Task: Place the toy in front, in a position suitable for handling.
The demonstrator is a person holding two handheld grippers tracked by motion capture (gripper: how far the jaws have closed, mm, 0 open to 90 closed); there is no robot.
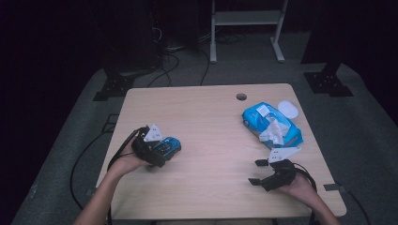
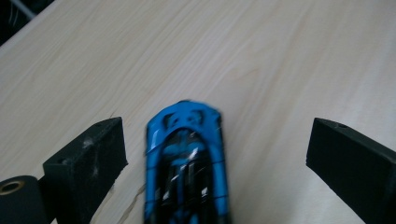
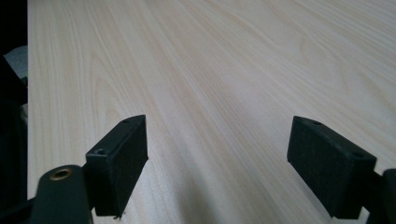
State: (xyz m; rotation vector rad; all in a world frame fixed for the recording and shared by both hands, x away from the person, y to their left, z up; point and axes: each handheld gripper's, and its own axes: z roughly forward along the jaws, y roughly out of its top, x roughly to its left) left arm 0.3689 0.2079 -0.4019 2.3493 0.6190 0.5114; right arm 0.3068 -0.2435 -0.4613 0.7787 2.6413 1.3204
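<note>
table (image 1: 211, 117) middle is wide open; wipes pack (image 1: 271, 124) and what looks like a lid (image 1: 287, 109) crowd the far right

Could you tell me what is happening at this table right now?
A person holds a gripper in each hand over a wooden table. The left gripper is open around a blue toy car, which lies on the table between the jaws; neither pad presses on it. The right gripper is open with nothing between its jaws, over bare wood. At the far right lies a blue wipes pack with a white lid beside it.
</note>
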